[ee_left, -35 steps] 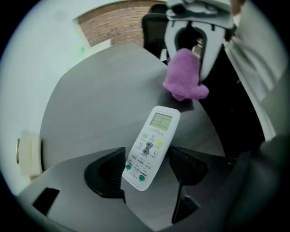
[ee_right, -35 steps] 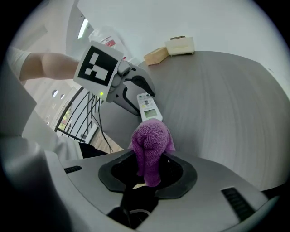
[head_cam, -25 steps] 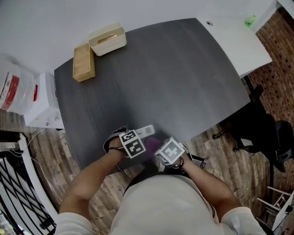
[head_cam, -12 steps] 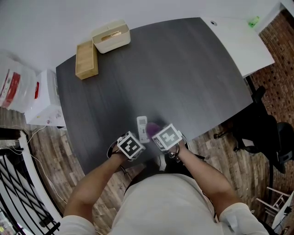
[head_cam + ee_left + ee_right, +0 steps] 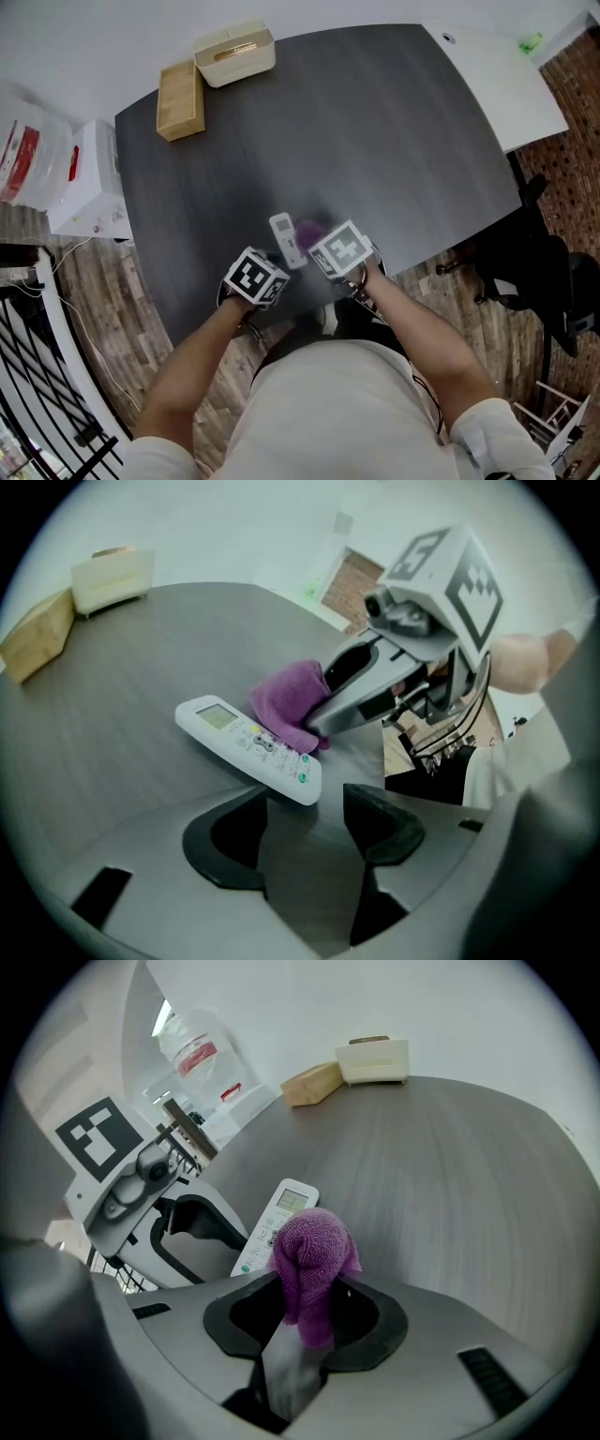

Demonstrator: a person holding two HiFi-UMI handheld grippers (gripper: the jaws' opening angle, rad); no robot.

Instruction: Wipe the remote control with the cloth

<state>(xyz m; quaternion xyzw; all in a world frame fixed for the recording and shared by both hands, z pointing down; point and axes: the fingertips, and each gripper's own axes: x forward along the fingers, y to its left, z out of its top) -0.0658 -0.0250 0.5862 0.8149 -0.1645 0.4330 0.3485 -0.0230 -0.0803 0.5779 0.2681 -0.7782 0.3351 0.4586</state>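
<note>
Right tool (image 5: 314,1302) pinching purple cloth (image 5: 314,1246) on the remote (image 5: 289,1204), near counter (image 5: 375,141) edge
Cloth blocks half the remote there; left tool (image 5: 309,816) sees its buttons, jaws spread, just been closing on nothing. Cream box (image 5: 234,52) far off.

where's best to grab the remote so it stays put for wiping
The remote's near, button end, pinched across its narrow width, coming low from the table's near edge. It lies flat, screen end away, and the cloth rests against its middle, leaving that end free.
</note>
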